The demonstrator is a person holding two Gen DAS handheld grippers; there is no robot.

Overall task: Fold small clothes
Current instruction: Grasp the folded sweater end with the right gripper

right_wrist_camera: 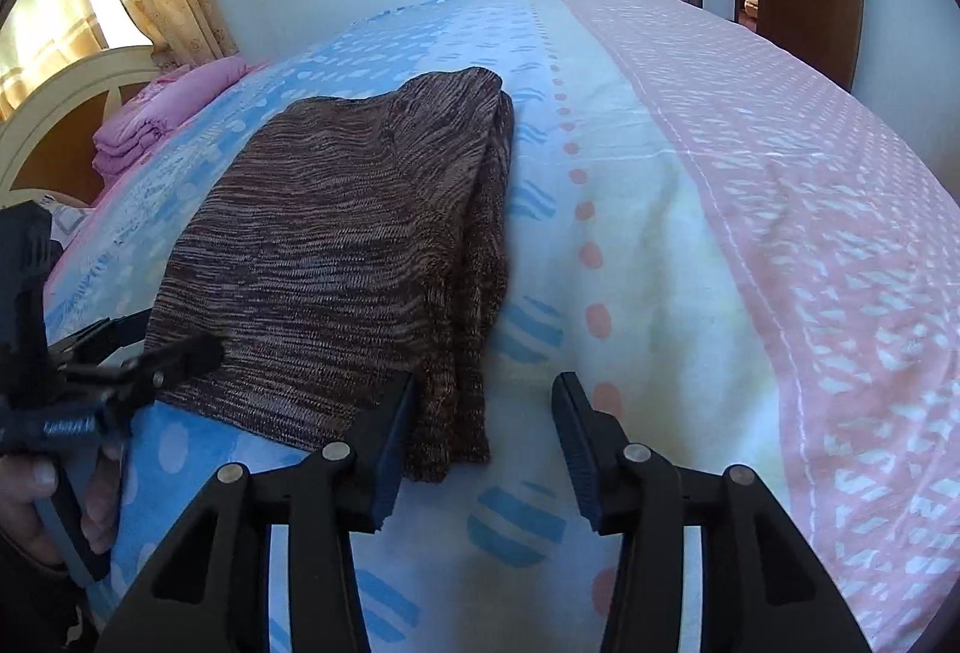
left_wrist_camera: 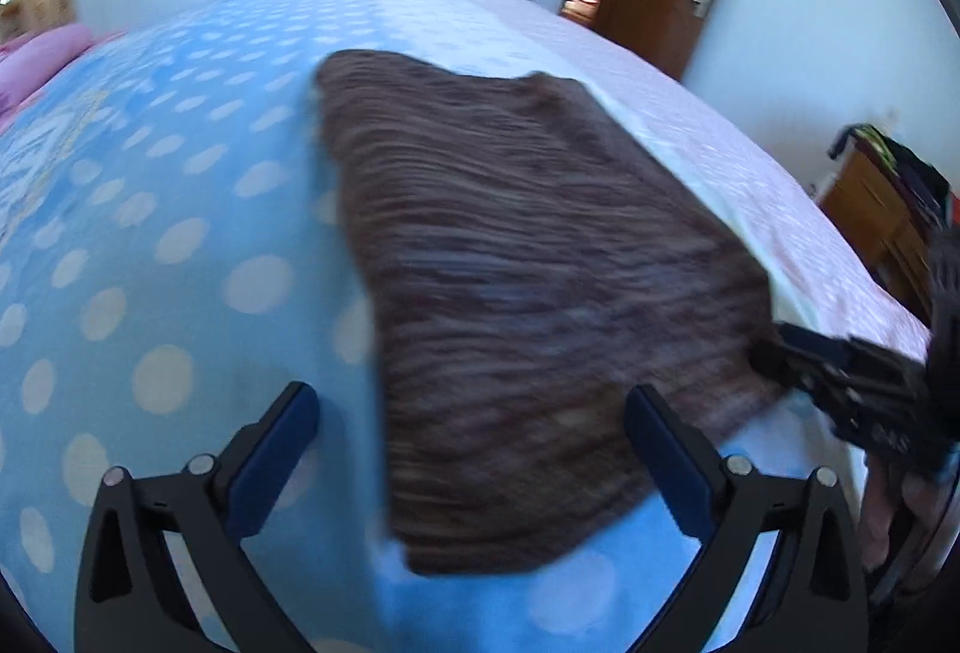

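Right wrist view gives us the brown knit garment (right_wrist_camera: 354,257) folded flat on the bed (right_wrist_camera: 690,209), its long axis running away from us toward the far wall. Our right gripper (right_wrist_camera: 483,449) hovers at its near right corner, fingers spread, holding nothing. Our left gripper (left_wrist_camera: 471,464) is likewise spread over the near edge, though that view is blurred.

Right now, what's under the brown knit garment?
The brown knit garment lies on the patterned bedsheet, which shows all around it. A folded layer shows at its right edge; anything beneath is hidden.
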